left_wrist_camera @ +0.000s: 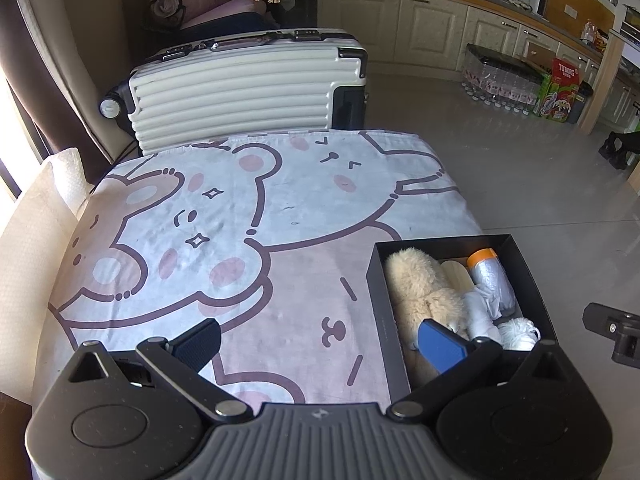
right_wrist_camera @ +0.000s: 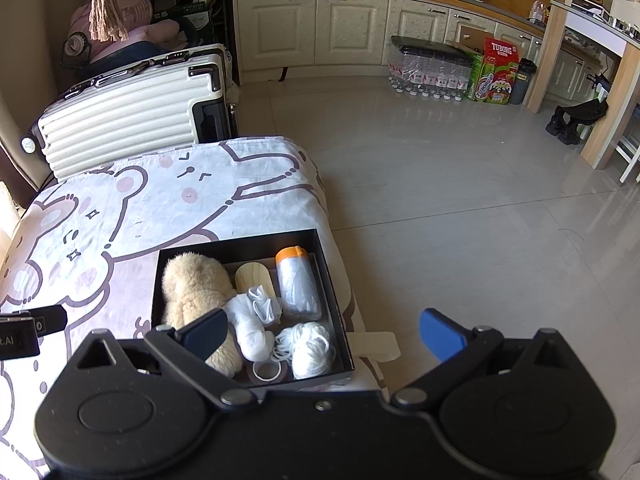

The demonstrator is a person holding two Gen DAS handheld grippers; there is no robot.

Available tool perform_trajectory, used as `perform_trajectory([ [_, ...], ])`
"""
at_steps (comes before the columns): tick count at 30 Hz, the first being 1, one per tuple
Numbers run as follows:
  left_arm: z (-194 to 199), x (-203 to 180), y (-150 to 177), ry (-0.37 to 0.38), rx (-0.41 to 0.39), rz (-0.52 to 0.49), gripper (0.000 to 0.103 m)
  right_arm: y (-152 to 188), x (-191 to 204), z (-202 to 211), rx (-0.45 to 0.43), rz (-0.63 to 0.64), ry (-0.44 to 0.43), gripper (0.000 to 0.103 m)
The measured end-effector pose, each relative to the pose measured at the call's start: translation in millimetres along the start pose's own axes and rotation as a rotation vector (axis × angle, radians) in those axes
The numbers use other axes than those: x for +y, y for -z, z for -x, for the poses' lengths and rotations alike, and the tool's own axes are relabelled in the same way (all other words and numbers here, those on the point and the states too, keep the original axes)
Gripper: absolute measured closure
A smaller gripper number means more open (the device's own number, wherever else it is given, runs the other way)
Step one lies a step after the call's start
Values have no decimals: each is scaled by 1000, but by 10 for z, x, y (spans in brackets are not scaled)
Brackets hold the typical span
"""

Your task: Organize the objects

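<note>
Nearest to us, both sets of jaws stand wide apart and hold nothing. Our left gripper [left_wrist_camera: 320, 342] hovers over the cartoon-bear cloth [left_wrist_camera: 224, 216] that covers the table, one blue pad above the near left corner of the black box [left_wrist_camera: 376, 280]. Our right gripper [right_wrist_camera: 324, 334] hangs over the box's near edge, its left pad above the plush and its right pad out past the table, over the floor [right_wrist_camera: 460, 208].

The things to organize already lie in the box, which sits at the table's right edge, close to the drop. Inside we see a cream plush toy [right_wrist_camera: 192, 284] along the left side, a white bundled cloth [right_wrist_camera: 252, 316] in the middle, a pale wooden piece [right_wrist_camera: 250, 274] behind it, a clear-wrapped roll with an orange cap [right_wrist_camera: 298, 280] at the right, a skein of white yarn [right_wrist_camera: 308, 346] at the near right corner, and a ring of tape [right_wrist_camera: 267, 371] at the near wall. The rest of the cloth looks bare, so we judge the sorting largely done.

The risk we see is the box's position: a push from either gripper toward the right could slide it off the edge, since the cloth beneath may slip. The yarn's loose loops could also catch on a pad and be dragged out as it is withdrawn.

Farther off stand a ribbed white suitcase [left_wrist_camera: 240, 92], then cream cabinets [right_wrist_camera: 340, 28], a pack of bottles [right_wrist_camera: 428, 68] and a Tuborg carton [right_wrist_camera: 496, 76].
</note>
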State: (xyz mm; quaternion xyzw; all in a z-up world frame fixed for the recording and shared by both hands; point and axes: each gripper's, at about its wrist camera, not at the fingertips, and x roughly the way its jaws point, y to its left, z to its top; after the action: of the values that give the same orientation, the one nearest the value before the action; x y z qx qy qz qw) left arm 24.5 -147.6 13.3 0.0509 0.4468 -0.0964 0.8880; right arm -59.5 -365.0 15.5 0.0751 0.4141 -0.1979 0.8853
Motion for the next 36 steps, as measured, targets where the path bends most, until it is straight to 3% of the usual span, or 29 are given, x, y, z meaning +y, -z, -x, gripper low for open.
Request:
perform_trajectory([
  [36,-17,-22,6,10,8,-13,0,23,11,-39,4,5,-2,0],
])
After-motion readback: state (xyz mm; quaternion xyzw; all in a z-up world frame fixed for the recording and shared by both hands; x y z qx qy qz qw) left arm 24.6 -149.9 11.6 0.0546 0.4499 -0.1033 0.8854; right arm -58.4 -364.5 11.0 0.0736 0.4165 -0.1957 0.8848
